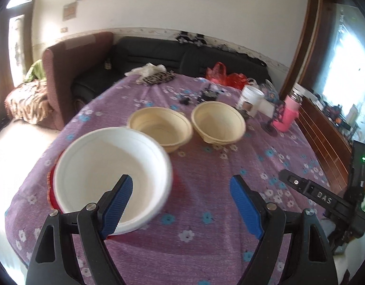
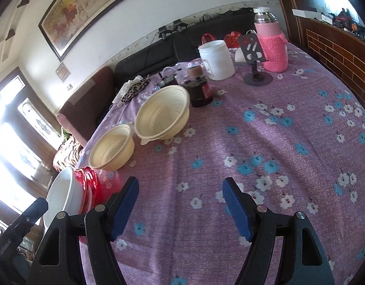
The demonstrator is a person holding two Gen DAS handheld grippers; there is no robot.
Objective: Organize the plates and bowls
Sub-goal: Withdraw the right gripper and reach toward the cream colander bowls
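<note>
A white bowl (image 1: 104, 166) sits on a red plate (image 1: 50, 190) near the table's left front edge; both also show in the right wrist view, the bowl (image 2: 61, 194) and the plate (image 2: 88, 185). Two cream bowls stand farther back, one in the middle (image 1: 160, 125) (image 2: 111, 149) and one to its right (image 1: 218, 121) (image 2: 162, 114). My left gripper (image 1: 182, 204) is open; its left finger (image 1: 118, 204) reaches over the white bowl's near rim. My right gripper (image 2: 180, 206) is open and empty above bare cloth.
The purple flowered tablecloth (image 2: 277, 130) covers a round table. At the back stand a white tub (image 2: 217, 59), a pink flask (image 2: 271, 42), a dark jar (image 2: 199, 87) and a phone stand (image 2: 256, 71). A dark sofa (image 1: 158, 54) lies behind.
</note>
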